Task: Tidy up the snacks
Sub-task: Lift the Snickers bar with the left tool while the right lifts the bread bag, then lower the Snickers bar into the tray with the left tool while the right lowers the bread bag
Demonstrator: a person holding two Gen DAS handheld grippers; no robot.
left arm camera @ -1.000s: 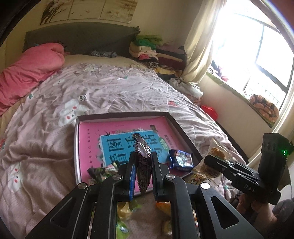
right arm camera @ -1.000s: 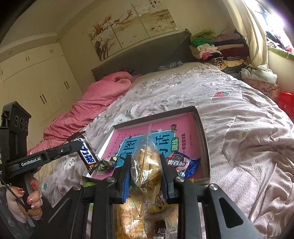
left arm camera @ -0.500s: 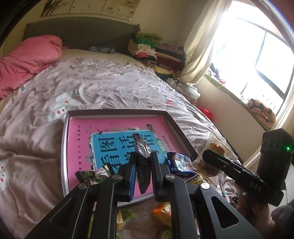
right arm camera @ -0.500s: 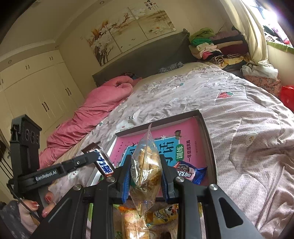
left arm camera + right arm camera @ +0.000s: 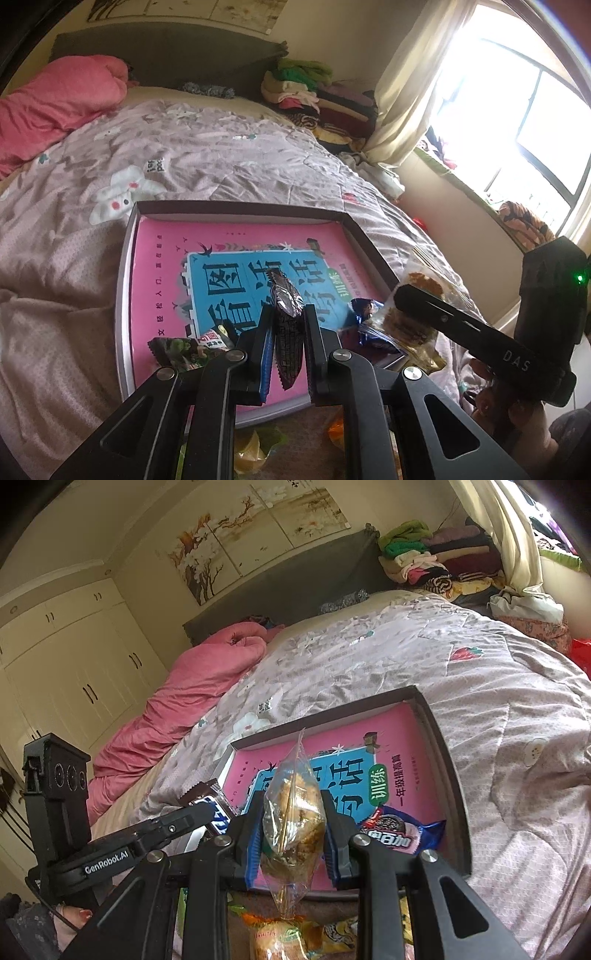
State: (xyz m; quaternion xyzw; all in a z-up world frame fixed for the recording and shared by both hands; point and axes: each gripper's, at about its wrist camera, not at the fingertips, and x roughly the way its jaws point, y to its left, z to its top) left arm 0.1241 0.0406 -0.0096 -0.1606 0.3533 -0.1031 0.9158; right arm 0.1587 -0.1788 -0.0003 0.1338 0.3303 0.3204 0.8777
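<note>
Grippers both loaded. Left gripper (image 5: 286, 334) is pinched on a dark chocolate bar (image 5: 285, 314), held upright over the near edge of the tray (image 5: 123, 280). Right gripper (image 5: 293, 825) is clamped on a clear pastry bag (image 5: 291, 808), hanging just in front of the tray's near rim. Since a second ago, the left hand has dropped and moved in, so the tray's pink book (image 5: 162, 258) fills more of its view; the right has slid sideways towards the tray. Neither grip has changed. Blue cookie pack (image 5: 400, 834) and a green wrapper (image 5: 177, 349) already lie in the tray. Judgement: both snacks are on approach for release, not yet set down. More snacks wait below the tray edge.
</note>
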